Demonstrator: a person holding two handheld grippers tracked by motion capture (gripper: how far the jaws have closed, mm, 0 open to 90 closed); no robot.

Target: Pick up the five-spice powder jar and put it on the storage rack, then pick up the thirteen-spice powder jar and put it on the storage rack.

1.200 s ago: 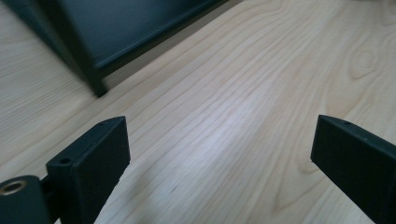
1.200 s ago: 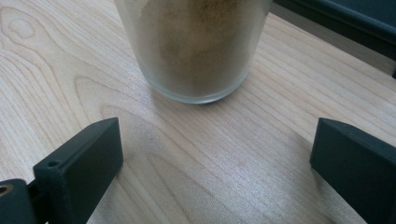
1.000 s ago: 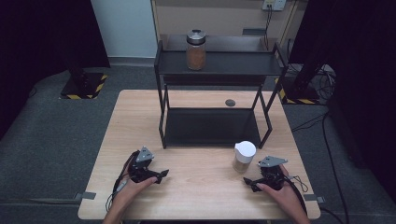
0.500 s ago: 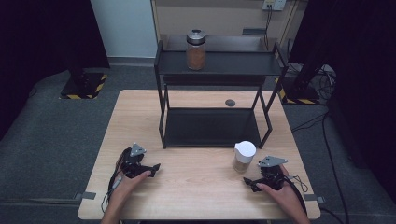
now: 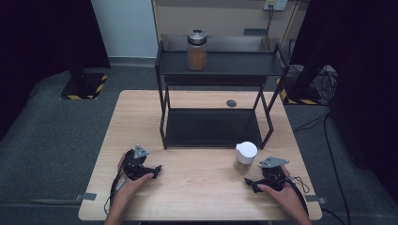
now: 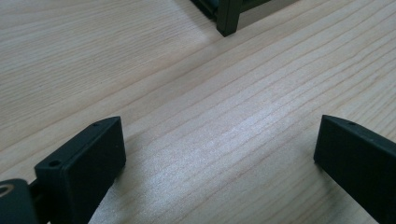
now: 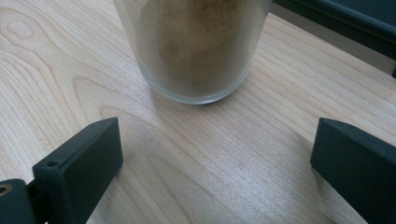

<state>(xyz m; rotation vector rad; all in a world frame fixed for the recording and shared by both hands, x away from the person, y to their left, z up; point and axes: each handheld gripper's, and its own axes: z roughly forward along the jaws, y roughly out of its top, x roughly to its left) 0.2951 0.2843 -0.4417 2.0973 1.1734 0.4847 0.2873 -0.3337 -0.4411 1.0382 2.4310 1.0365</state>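
While the left gripper is resting low on the near left part of the wooden table, its jaws have just been opening and are now standing about as wide as they go, with nothing but bare wood grain between them in the left gripper view. Compared with a second ago, that hand is sitting slightly nearer the table's front edge, and the gripper's nose is pointing across toward the middle. This is suggesting that the left side is simply readying itself and is not yet engaged with anything. The right gripper is lying on the near right part of the table, its jaws also spread wide and holding nothing. The frosted jar with the white lid, filled with a brownish powder, is standing upright on the table just in front of the black shelf rack, and it is sitting just beyond the right gripper's open jaws, centred between them in the right gripper view but apart from both pads. Judging from this, the right gripper is lining up to move forward and close around the jar's base. A second jar with a metal lid is standing on the rack's top shelf, well apart from both grippers.
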